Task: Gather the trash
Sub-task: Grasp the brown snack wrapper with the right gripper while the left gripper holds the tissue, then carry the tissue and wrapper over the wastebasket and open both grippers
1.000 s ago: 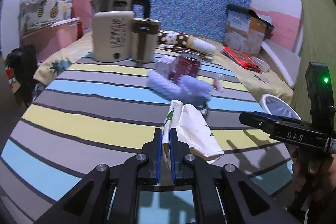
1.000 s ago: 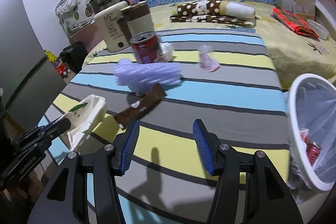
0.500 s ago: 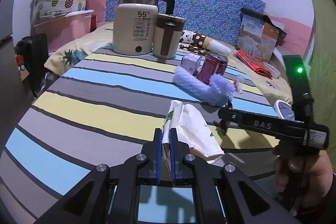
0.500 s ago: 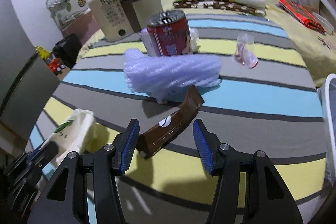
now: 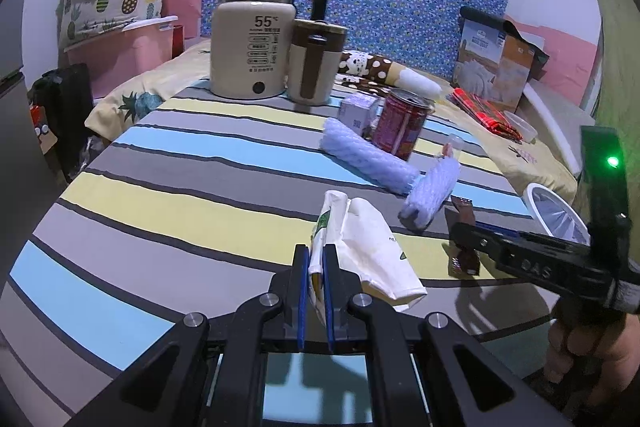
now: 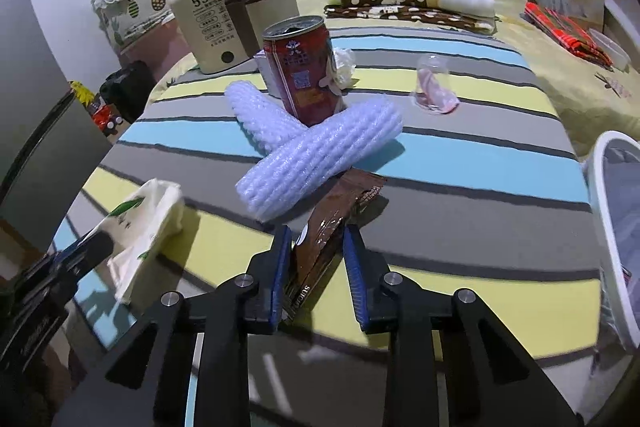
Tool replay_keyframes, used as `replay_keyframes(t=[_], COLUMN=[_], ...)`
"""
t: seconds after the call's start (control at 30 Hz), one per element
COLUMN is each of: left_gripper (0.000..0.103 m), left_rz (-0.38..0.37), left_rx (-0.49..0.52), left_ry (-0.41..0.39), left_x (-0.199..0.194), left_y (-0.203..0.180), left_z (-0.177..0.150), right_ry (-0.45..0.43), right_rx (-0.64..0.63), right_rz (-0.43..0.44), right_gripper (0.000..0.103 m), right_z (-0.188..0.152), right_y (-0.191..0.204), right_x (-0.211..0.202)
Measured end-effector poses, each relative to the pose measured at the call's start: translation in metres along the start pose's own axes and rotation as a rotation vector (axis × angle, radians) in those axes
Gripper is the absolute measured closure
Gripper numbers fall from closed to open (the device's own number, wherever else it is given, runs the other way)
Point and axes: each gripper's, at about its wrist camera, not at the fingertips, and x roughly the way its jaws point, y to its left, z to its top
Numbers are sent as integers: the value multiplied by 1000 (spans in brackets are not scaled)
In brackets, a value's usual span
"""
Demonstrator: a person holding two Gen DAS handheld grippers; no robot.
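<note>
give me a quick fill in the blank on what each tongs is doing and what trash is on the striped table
1. The left tongs are shut on a white ____ bag.
2. The brown wrapper lies between the fingers of the ____ tongs.
3. Two pale purple foam sleeves lie crossed in front of the red ____.
4. The white bin stands at the table's ____ edge in the right wrist view.

Missing words: paper; right; can; right

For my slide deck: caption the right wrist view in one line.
Right gripper open around a brown wrapper on the striped table, beside foam sleeves and a red can.
</note>
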Motion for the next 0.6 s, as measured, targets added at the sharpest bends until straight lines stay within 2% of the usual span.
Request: replay_keyframes(t=[0.23,0.6], left_gripper=[97,97], left_rz=[-29,-81], left_rx=[35,98], left_ry=[11,33], left_x=[-3,-1], left_y=[-27,-73], left_z=[-4,-8], right_ry=[-22,-75], right_rx=[15,45], right_rz=[16,-9], right_gripper=[74,74], right_z=[-8,-20], right_y=[-14,-38], right_x=[-21,-53])
